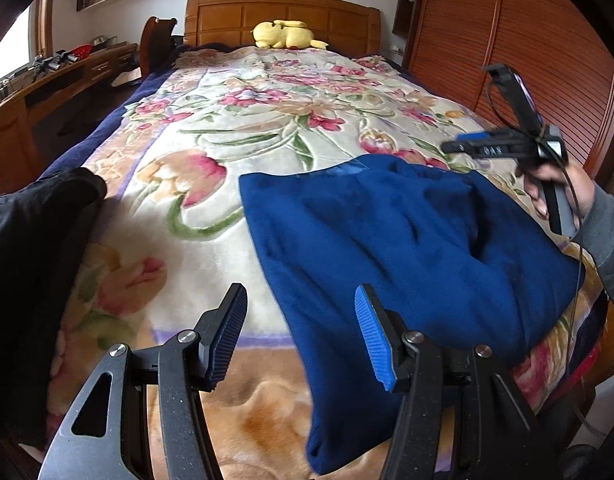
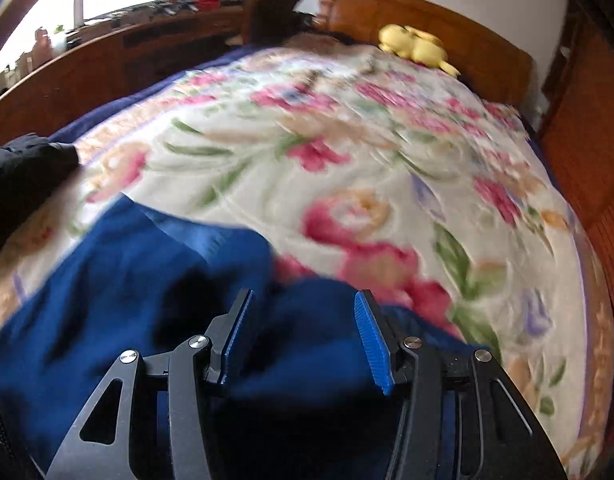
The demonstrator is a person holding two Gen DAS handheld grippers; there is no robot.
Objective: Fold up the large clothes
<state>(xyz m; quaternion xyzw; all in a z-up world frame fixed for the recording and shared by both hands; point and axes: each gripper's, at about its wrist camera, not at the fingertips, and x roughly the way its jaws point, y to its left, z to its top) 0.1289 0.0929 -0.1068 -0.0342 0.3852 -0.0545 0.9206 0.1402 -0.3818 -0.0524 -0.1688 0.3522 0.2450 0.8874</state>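
Left claw (image 1: 299,336) spread wide, pinching nothing, hovering above the near edge of the bed, its right finger over the left border of the blue garment (image 1: 395,248). Right claw (image 2: 303,340) also spread, empty, held above the garment's right side; in the left wrist view it appears raised clear of the cloth, gripped by the person's hand (image 1: 559,188). Right wrist view is motion-blurred, so contact with the fabric can't be judged there, but nothing sits between the fingers.

Step, as I judge it: between folds. Garment looks already folded at least once into a rough rectangle; both claws free, likely lining up for the next grab. Next move calls for picking an edge or corner pair, probably the near hem overhanging the bed, closing on both layers together, then carrying it over evenly so the stack doesn't skew.

Blue garment: thick, soft, fleece-like, dark navy with a paler satin-looking strip at the far edge. Lies on the near right part of the floral blanket (image 1: 235,128), near end drooping over the bed edge. Surface lumpy, deep creases at centre right, not flat. Black garment (image 1: 35,240) heaped at near left, well apart. Yellow plush toy (image 1: 285,34) by the headboard.
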